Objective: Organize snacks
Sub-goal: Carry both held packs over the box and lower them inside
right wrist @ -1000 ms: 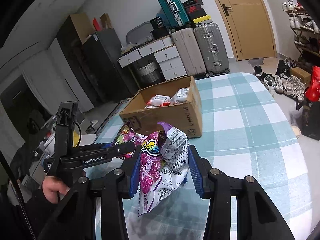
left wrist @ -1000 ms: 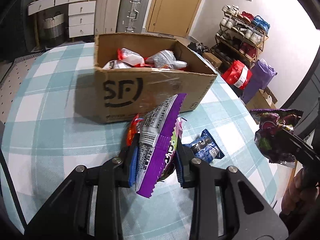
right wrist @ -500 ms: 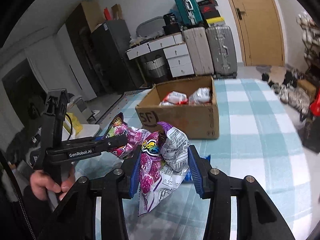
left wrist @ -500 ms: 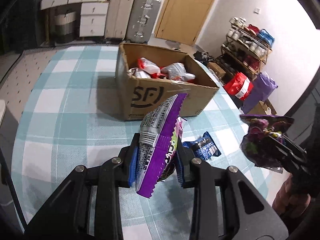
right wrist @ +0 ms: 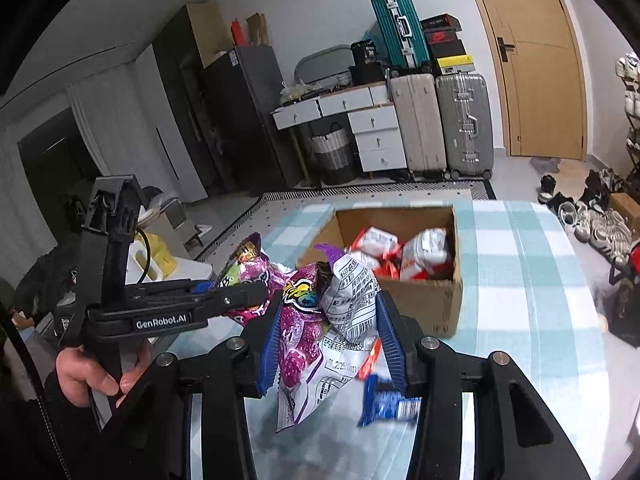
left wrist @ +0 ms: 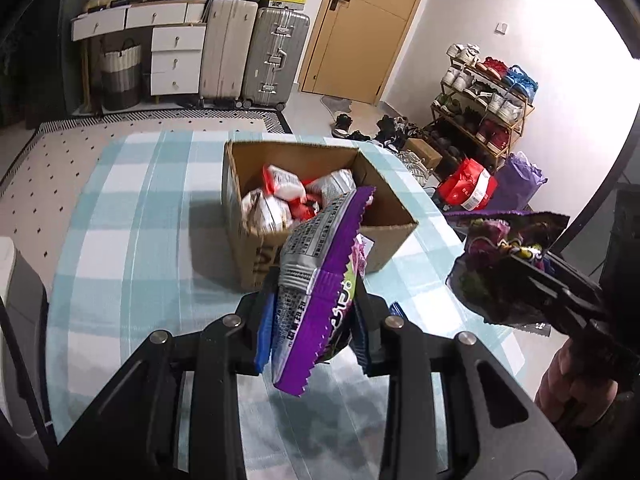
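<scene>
My left gripper (left wrist: 314,320) is shut on a purple and silver snack bag (left wrist: 320,280), held up above the table. My right gripper (right wrist: 328,332) is shut on a second purple and white snack bag (right wrist: 320,320); it also shows at the right of the left wrist view (left wrist: 496,264). An open cardboard box (left wrist: 256,256) with several red and white snack packs (left wrist: 280,184) stands ahead on the checked tablecloth (left wrist: 140,240). A blue snack packet (right wrist: 384,400) lies on the table below the right gripper. The left gripper shows in the right wrist view (right wrist: 256,292).
The table edge runs close on the right, with shoes, a shoe rack (left wrist: 480,100) and bags (left wrist: 468,188) on the floor beyond. Suitcases (left wrist: 276,60) and drawers stand at the far wall. A white appliance (left wrist: 16,280) sits off the table's left edge.
Both grippers have risen and drawn back with their bags, so I look down into the box from higher. The red packet by the box is hidden behind the left bag.
</scene>
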`<state>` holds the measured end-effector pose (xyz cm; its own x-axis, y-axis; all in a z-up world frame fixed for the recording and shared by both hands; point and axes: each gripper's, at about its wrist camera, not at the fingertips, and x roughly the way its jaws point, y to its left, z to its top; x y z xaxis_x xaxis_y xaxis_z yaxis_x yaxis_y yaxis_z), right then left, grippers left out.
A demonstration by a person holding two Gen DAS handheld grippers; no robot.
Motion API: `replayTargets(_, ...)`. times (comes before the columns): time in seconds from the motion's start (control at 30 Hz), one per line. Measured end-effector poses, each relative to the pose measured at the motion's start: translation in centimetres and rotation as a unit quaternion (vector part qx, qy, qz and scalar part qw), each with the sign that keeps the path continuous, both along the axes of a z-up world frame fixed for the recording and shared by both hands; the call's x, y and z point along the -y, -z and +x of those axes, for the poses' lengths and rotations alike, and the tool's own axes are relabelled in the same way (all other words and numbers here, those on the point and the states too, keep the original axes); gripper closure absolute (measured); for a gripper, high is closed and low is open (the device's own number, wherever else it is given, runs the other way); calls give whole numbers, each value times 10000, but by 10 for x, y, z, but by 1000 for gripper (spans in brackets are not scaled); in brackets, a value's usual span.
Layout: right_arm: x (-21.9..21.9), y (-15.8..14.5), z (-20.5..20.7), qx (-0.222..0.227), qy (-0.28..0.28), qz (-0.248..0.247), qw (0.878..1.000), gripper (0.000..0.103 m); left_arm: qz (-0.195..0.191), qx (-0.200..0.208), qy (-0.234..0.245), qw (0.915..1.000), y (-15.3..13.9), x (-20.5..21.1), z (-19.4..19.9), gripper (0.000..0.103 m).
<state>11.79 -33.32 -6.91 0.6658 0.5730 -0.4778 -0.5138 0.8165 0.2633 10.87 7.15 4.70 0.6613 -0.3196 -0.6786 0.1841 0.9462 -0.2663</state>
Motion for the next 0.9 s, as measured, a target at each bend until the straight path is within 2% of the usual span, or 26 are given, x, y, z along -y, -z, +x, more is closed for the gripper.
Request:
replayTargets(0.2,-4,-8,19,172,-125,-29,9998,58,167,48,64,9998,-18,8,27,74)
replayTargets(0.6,-4,-21,82,163,-87,-7,9998,58,255,87,179,9995,-43,23,100,74)
replayTargets(0.9,-9,-15,130,72,-89,-107,9999,58,410,-16,293,9987,-35,34,159,74)
